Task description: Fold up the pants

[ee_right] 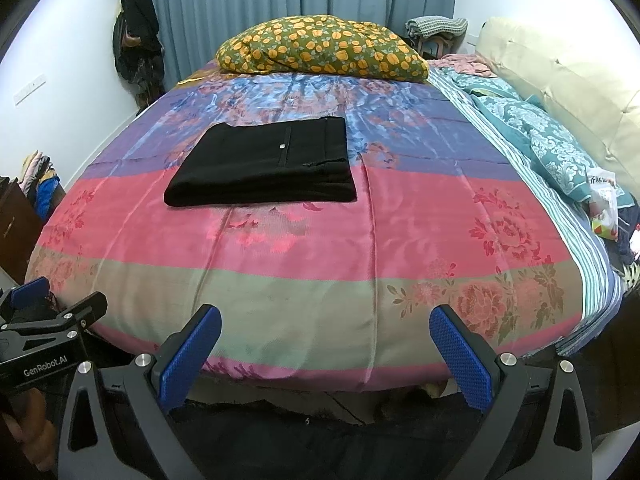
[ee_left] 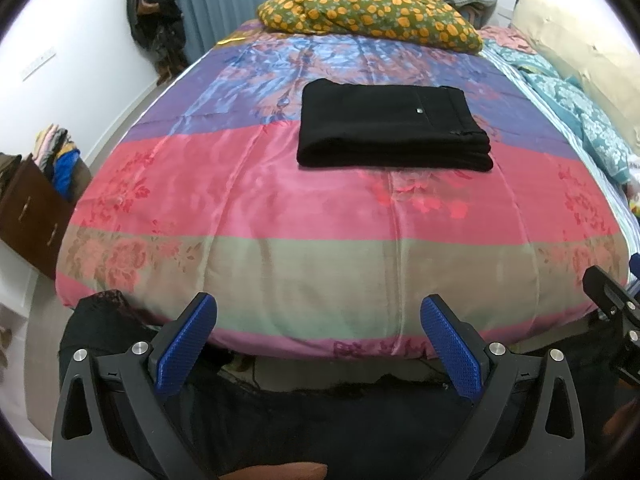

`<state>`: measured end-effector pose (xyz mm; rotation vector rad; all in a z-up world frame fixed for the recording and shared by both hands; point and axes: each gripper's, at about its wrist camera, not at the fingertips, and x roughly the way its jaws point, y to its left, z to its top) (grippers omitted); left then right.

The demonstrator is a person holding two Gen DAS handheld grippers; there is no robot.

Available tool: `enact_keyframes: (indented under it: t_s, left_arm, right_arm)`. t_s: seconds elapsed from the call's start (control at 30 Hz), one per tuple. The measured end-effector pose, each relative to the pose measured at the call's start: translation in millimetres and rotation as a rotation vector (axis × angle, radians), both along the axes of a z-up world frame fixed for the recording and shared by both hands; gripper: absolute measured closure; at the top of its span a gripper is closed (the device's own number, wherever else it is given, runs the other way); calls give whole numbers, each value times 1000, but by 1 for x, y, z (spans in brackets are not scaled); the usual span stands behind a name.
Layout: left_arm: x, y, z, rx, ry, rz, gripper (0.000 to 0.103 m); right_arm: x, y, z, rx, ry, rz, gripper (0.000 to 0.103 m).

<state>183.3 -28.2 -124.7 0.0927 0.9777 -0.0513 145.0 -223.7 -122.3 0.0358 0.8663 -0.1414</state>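
Observation:
Black pants (ee_left: 390, 126) lie folded into a neat rectangle on the striped floral quilt (ee_left: 280, 208), with a small silver button on top. They also show in the right wrist view (ee_right: 268, 164), left of centre. My left gripper (ee_left: 318, 316) is open and empty, held back over the near edge of the bed, well short of the pants. My right gripper (ee_right: 326, 328) is open and empty too, also at the bed's near edge. The left gripper's body (ee_right: 40, 328) shows at the lower left of the right wrist view.
A green pillow with orange flowers (ee_left: 368, 10) lies at the bed's far end. A teal blanket (ee_right: 532, 132) and a cream headboard (ee_right: 560, 80) run along the right. A brown drawer unit with clothes (ee_left: 36, 204) stands at left. Dark clothes (ee_right: 136, 28) hang by the curtain.

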Motion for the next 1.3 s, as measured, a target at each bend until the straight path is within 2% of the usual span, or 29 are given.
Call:
enact_keyframes:
  t_s: [1.17,1.3]
  left_arm:
    - [0,5,1,5,1,33,1]
    - [-3,5,3,14,-21,52,1]
  right_arm:
    - [1,-2,1,-1,9,-10,0]
    - [2,-1,3,3,10,-10,0]
